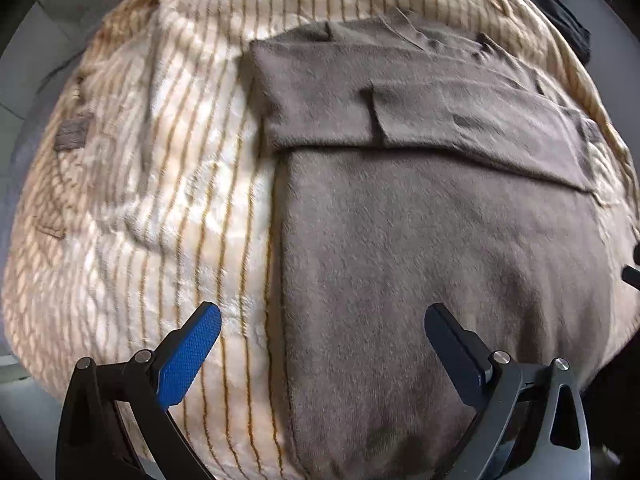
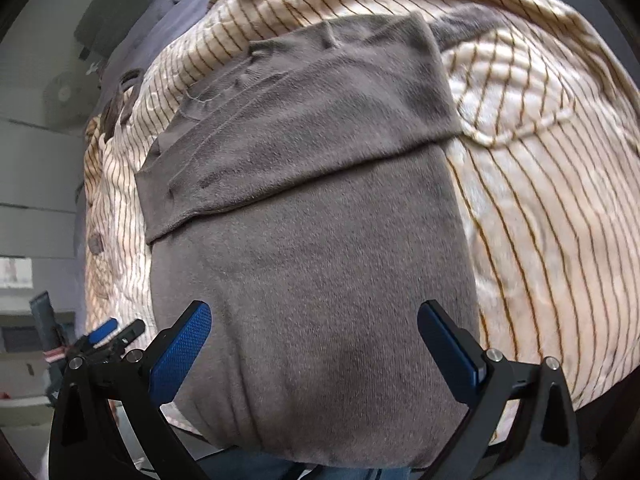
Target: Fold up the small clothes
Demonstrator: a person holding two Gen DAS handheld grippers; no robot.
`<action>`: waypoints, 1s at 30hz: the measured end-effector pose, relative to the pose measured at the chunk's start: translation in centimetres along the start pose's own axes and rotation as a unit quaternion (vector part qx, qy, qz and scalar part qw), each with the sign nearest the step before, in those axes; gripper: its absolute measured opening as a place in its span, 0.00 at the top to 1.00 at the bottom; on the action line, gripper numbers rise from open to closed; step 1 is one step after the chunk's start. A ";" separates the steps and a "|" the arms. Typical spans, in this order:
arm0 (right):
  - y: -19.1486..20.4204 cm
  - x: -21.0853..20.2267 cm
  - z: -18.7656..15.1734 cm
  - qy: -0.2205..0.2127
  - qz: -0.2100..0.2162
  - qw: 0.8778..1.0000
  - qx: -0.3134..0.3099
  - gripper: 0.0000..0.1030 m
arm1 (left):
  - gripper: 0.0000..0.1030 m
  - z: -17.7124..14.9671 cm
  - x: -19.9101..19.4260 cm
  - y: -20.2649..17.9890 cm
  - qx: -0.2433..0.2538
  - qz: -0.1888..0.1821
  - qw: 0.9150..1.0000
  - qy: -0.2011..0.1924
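A grey-brown knit garment [image 1: 432,248] lies flat on a cream blanket with thin brown stripes [image 1: 160,200]. Its far part is folded over toward me, with the sleeves laid across it [image 1: 460,120]. My left gripper [image 1: 322,320] hangs open above the garment's left edge, one blue pad over the blanket, the other over the cloth. In the right wrist view the same garment [image 2: 312,260] fills the middle, its folded band [image 2: 304,128] lying across the top. My right gripper [image 2: 314,318] stands wide open over the garment's near end, nothing between its pads.
The striped blanket [image 2: 540,200] is rumpled to the right of the garment. The left gripper's blue-tipped fingers [image 2: 102,332] show at the lower left of the right wrist view. A dark cloth [image 1: 568,20] lies beyond the blanket's far right edge. Grey floor surrounds the blanket.
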State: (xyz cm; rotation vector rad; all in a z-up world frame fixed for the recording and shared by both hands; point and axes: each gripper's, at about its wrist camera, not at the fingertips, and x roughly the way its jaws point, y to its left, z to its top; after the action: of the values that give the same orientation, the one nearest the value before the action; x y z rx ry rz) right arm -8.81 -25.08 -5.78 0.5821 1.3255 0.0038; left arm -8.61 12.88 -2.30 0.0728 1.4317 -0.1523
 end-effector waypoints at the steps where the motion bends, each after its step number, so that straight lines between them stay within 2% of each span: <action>1: -0.2 0.0 -0.1 0.002 0.004 1.000 0.005 0.00 | 0.01 -0.4 0.0 0.3 0.001 -0.013 1.000 0.003; 7: -1.4 0.3 -1.5 0.014 0.012 0.999 0.034 0.00 | 0.01 -2.3 0.0 1.6 0.023 -0.059 0.998 0.014; 11: -2.6 0.4 -3.3 0.029 0.028 0.998 0.050 0.00 | 0.01 -4.3 0.6 2.2 0.051 -0.105 0.992 0.039; 16: -4.9 0.0 -5.9 0.055 0.040 0.996 0.053 0.00 | 0.01 -7.3 2.2 2.0 0.076 -0.181 0.976 0.098; 20: -7.7 0.1 -8.2 0.090 0.073 0.990 0.076 0.00 | 0.01 -9.5 2.9 1.1 0.104 -0.212 0.962 0.133; 24: -9.7 1.8 -10.2 0.133 0.093 0.983 0.085 0.00 | 0.01 -10.7 3.4 0.1 0.112 -0.229 0.955 0.150; 27: -10.1 3.7 -11.2 0.161 0.102 0.979 0.079 0.00 | 0.01 -11.2 3.7 -0.7 0.107 -0.237 0.953 0.156; 30: -9.4 5.7 -11.9 0.181 0.104 0.977 0.053 0.00 | 0.01 -11.7 4.0 -1.6 0.098 -0.260 0.945 0.171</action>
State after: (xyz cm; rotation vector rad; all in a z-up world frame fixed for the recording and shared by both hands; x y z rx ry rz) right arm -21.12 -26.62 -16.19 0.8371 1.6173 0.2212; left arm -19.76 12.70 -7.78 -0.1254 1.7546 -0.7475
